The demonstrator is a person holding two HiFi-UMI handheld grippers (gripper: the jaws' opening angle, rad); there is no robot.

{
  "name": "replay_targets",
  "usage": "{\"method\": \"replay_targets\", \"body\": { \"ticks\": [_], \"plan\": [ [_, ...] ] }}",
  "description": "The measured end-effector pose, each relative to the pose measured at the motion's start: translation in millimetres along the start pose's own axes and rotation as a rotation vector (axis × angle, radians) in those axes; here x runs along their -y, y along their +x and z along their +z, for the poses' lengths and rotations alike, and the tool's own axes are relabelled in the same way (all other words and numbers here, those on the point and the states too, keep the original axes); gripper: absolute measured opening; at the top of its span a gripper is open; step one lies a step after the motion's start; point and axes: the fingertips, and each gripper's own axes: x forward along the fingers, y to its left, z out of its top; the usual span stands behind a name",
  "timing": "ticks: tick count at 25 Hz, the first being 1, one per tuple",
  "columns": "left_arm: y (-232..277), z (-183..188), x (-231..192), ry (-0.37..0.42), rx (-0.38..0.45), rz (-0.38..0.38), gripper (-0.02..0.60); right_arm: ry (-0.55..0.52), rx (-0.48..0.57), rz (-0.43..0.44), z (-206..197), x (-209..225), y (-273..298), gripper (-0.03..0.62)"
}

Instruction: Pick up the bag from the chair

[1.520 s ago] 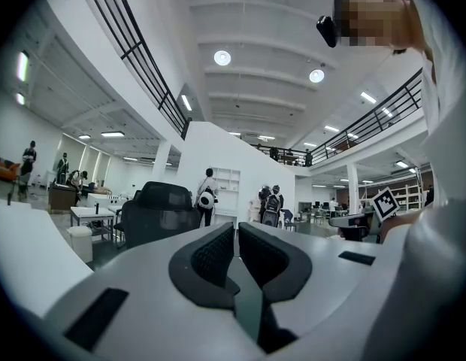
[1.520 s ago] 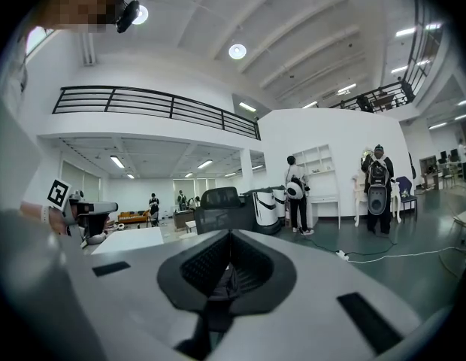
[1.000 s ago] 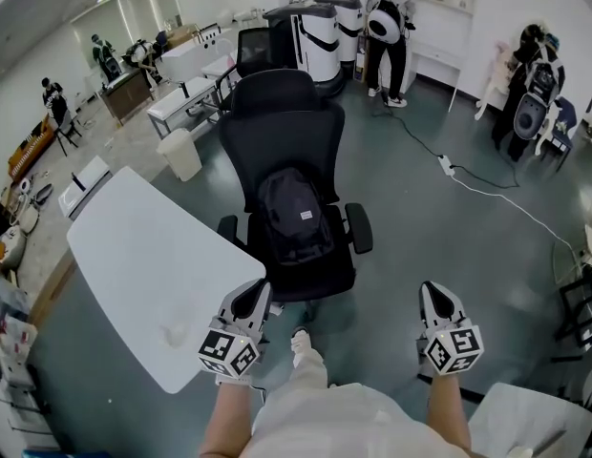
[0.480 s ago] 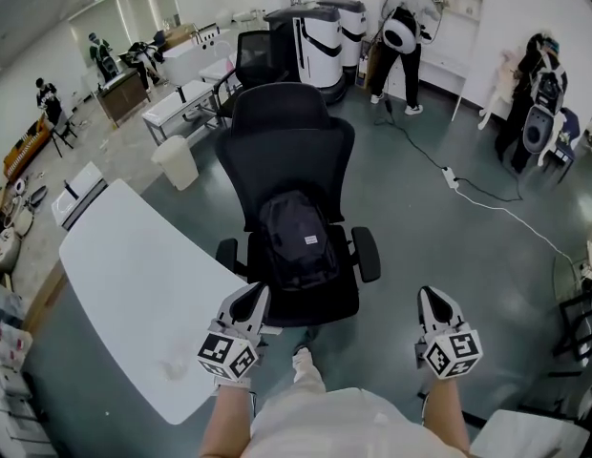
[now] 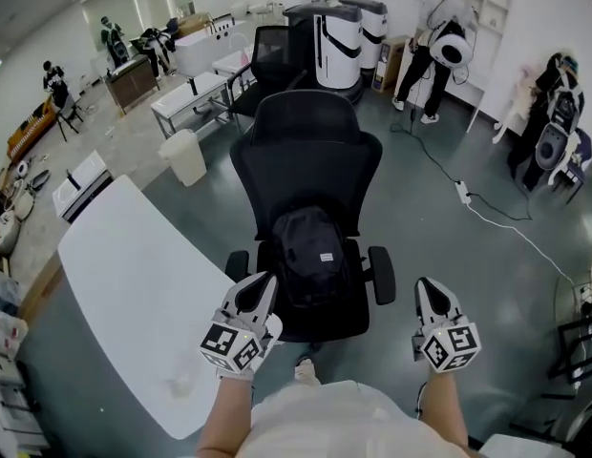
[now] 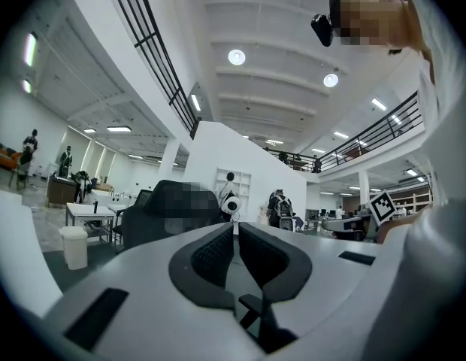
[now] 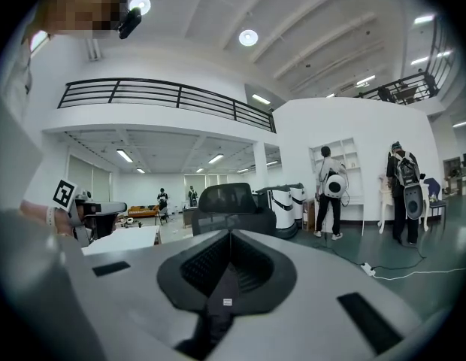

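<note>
A black backpack [image 5: 315, 256] leans upright on the seat of a black office chair [image 5: 306, 151], straight ahead in the head view. My left gripper [image 5: 256, 289] hovers just left of the seat's front corner, apart from the bag, jaws shut and empty. At the same height, right of the chair's armrest, is my right gripper [image 5: 430, 292], also shut on nothing. In the left gripper view the pads [image 6: 218, 250] stand together in front of the chair's back [image 6: 139, 228]. The right gripper view shows closed pads [image 7: 207, 262] below the chair's headrest [image 7: 229, 200].
A white table [image 5: 134, 265] runs along my left, close to the left gripper. Behind the chair stand a white bin [image 5: 186, 156], desks and tall white machines [image 5: 339, 36]. A cable with a power strip [image 5: 463, 194] lies on the floor at right. People stand at the back.
The chair and bag have come nearer and lower in the head view. Both grippers keep their pose and stay shut. The person by the back shelves has stepped to the right.
</note>
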Motion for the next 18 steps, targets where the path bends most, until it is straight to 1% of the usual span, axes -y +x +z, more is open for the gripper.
{"method": "replay_targets", "body": {
  "ticks": [5,11,18],
  "plan": [
    [9,8,-35,-0.002,0.012,0.007,0.041,-0.008,0.014,0.020,9,-14,43,0.020],
    [15,14,-66,-0.022,0.033,0.015,0.041,-0.008,0.013,0.035,10,-25,75,0.020],
    [23,5,-84,-0.056,0.018,0.031,0.041,-0.022,-0.033,0.079,5,-33,105,0.020]
  ]
}}
